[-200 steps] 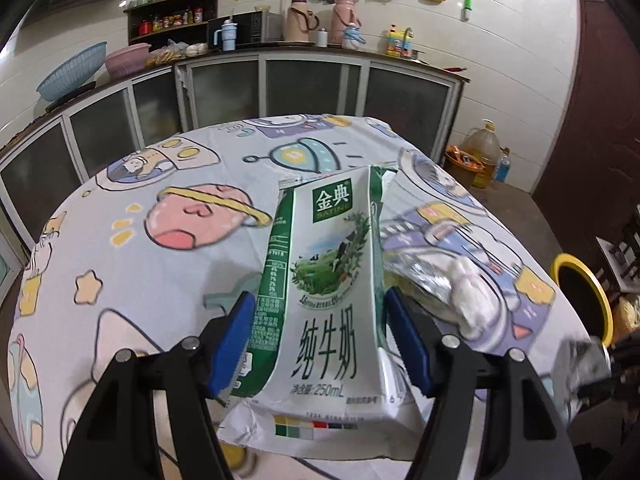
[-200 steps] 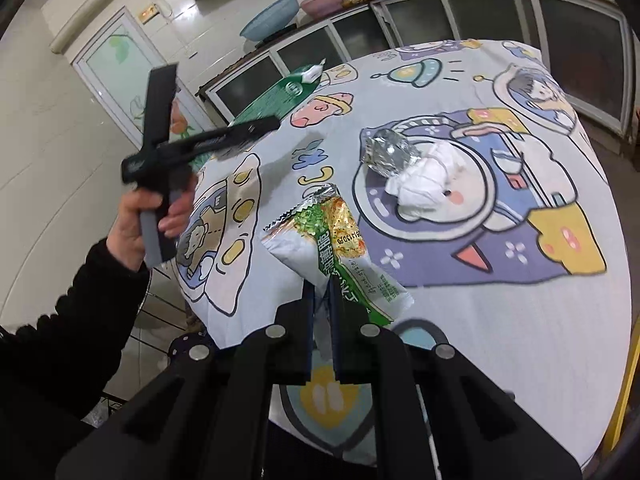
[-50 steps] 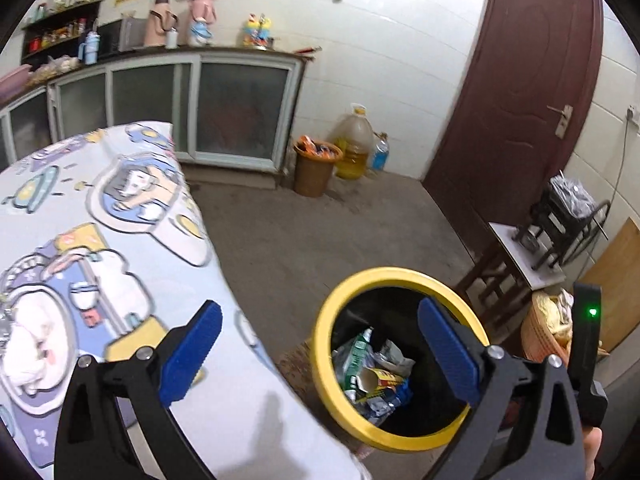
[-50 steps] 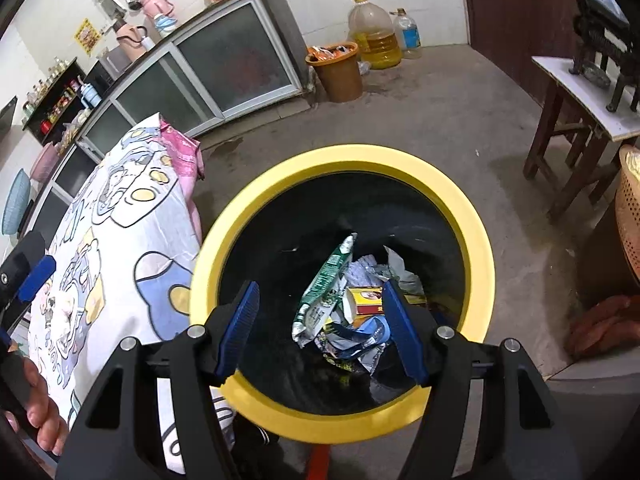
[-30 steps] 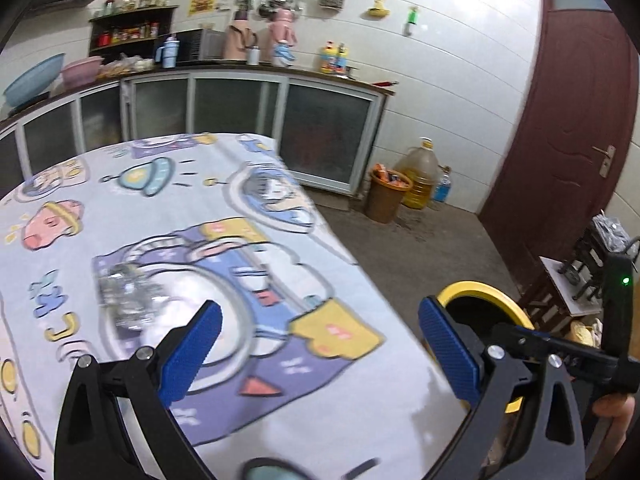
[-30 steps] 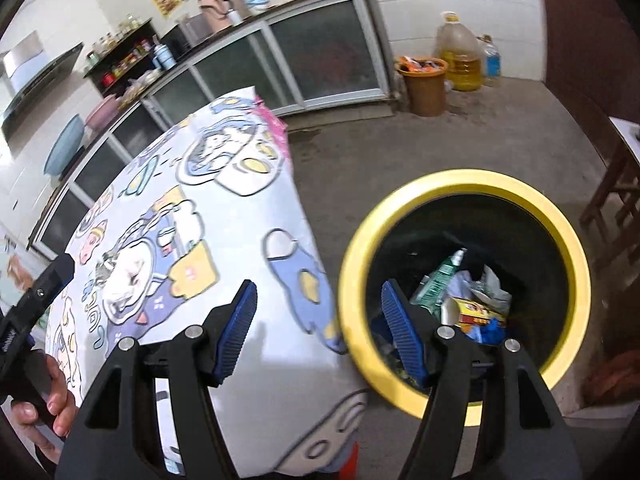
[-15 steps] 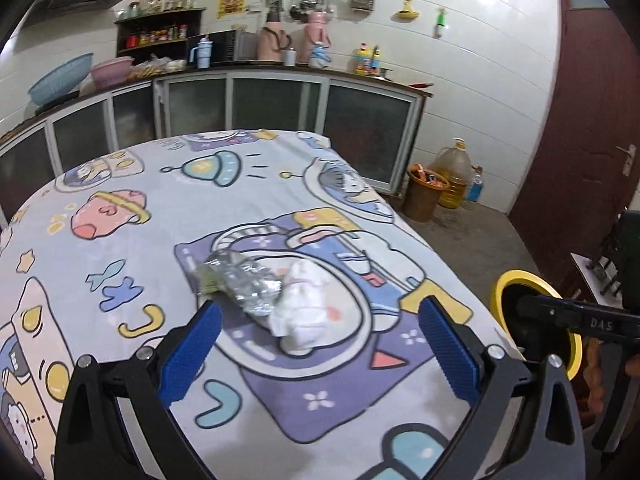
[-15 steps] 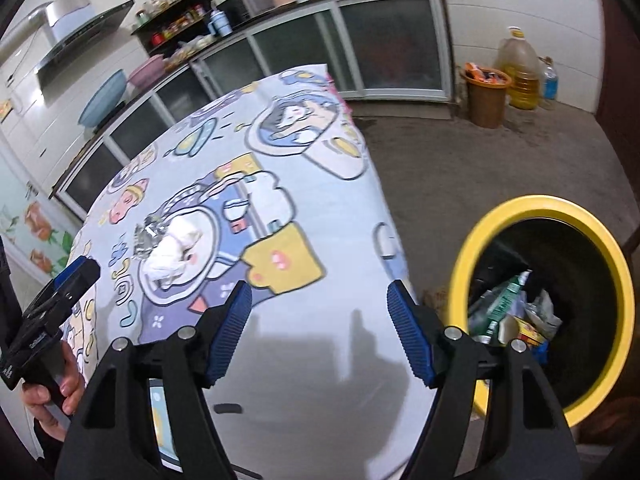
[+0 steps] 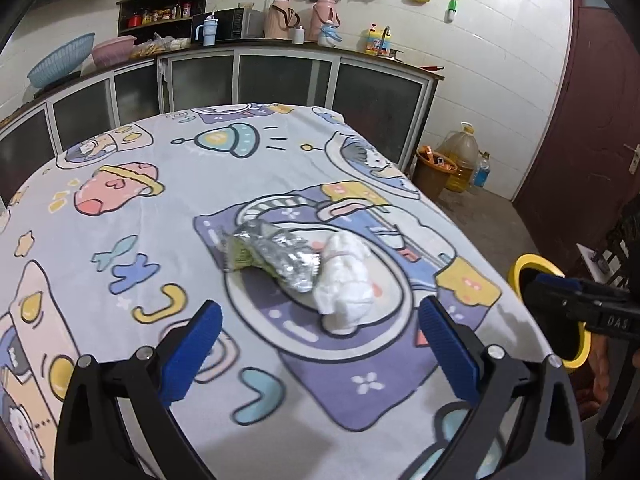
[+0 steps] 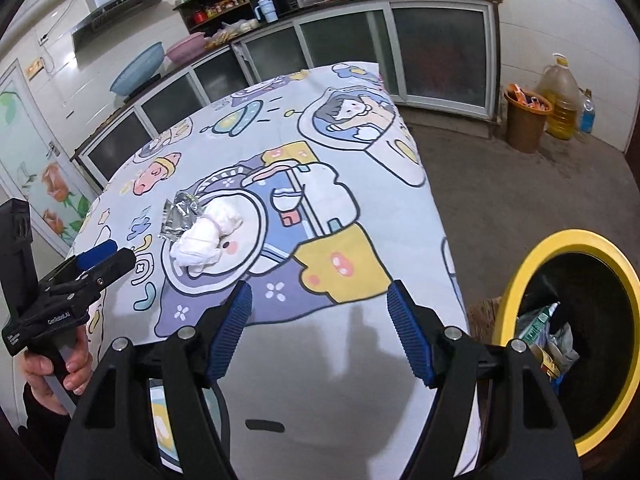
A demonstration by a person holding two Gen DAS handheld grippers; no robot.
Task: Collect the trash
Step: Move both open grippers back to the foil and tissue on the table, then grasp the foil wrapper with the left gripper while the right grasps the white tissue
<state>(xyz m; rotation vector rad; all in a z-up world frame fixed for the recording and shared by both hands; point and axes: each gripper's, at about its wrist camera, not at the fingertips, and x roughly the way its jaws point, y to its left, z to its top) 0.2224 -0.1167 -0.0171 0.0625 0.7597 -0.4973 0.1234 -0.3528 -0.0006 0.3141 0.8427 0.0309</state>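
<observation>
The left gripper (image 9: 320, 344) is spread wide with nothing between its blue pads (image 9: 192, 354). It hovers low over the table, pointing across the cartoon-print tablecloth (image 9: 120, 168). Just ahead of its fingertips, on the cloth's round astronaut drawing, lie the two pieces of trash: a crumpled silver foil wrapper (image 9: 280, 254) and, touching the wrapper's right side, a wadded white tissue (image 9: 346, 280).

The right gripper (image 10: 318, 330) is also spread wide and empty, held above the tablecloth's near edge (image 10: 340, 380) and angled down. From this view the foil wrapper (image 10: 180, 220) and tissue (image 10: 206, 238) sit further along the cloth, ahead and to the left of the gripper. A bare hand (image 10: 60, 364) at the lower left grips the handle of the left gripper (image 10: 96, 260), which is level with the tissue. Right of the table, on the floor, stands a yellow-rimmed trash bin (image 10: 520, 272) with packaging inside.
</observation>
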